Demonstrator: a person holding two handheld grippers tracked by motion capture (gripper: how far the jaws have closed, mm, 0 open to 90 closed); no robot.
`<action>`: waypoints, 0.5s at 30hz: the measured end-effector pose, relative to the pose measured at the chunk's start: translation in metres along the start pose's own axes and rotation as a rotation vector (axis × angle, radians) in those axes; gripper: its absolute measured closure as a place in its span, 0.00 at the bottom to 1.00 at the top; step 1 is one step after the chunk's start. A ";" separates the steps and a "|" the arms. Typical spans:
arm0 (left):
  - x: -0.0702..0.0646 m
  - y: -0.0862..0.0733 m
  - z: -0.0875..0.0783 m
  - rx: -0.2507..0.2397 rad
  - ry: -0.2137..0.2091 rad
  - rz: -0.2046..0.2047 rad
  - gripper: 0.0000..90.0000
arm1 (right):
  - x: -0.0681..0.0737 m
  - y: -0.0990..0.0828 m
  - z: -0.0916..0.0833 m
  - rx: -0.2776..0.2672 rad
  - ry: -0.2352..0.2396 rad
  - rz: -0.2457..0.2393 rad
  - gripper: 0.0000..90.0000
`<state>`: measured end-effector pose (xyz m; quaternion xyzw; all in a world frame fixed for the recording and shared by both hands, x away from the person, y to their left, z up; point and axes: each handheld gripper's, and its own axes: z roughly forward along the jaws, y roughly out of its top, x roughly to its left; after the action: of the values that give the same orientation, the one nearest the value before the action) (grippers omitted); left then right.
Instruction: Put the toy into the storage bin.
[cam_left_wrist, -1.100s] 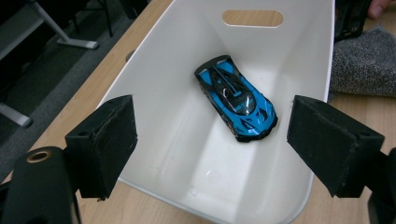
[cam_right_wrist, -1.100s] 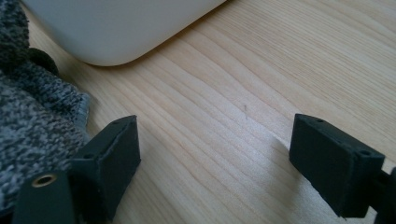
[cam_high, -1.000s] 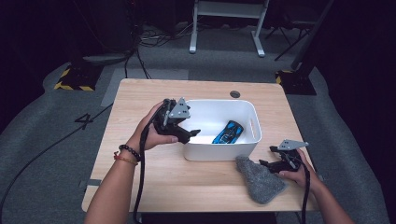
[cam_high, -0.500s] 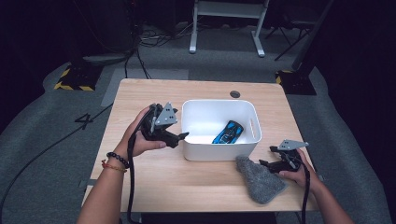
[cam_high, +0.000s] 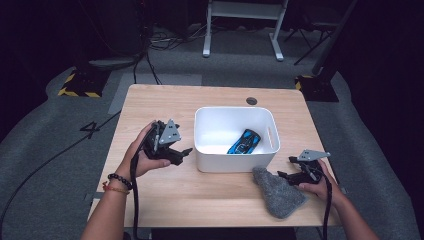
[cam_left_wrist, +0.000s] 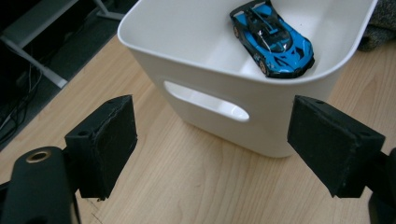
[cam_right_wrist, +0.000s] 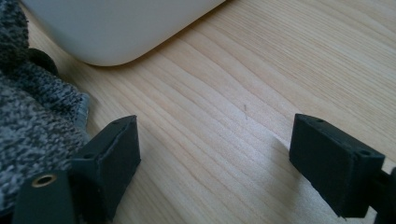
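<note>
Your left gripper hangs just off the left wall of the white bin, jaws spread wide with nothing between them; in the left gripper view they frame the bin's handle slot over bare wood. The blue toy car lies inside the bin, toward its near right corner. Your right gripper rests low at the table's right front edge, jaws likewise apart and empty, touching the grey knit cloth, which lies against the bin's near wall. Open tabletop stretches behind and left of the bin.
</note>
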<state>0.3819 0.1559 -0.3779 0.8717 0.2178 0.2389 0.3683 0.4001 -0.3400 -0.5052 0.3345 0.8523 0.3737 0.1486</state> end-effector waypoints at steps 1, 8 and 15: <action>0.000 -0.003 0.001 0.007 0.004 -0.006 0.18 | 0.000 0.000 0.000 0.000 0.000 0.000 0.18; -0.002 -0.024 0.006 0.042 0.022 -0.034 0.18 | 0.000 0.000 0.000 0.000 0.000 0.000 0.18; -0.001 -0.043 0.013 0.069 0.035 -0.079 0.18 | 0.000 0.000 0.000 0.000 0.000 0.000 0.18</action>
<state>0.3793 0.1756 -0.4181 0.8703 0.2664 0.2318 0.3433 0.4001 -0.3400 -0.5052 0.3345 0.8523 0.3737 0.1486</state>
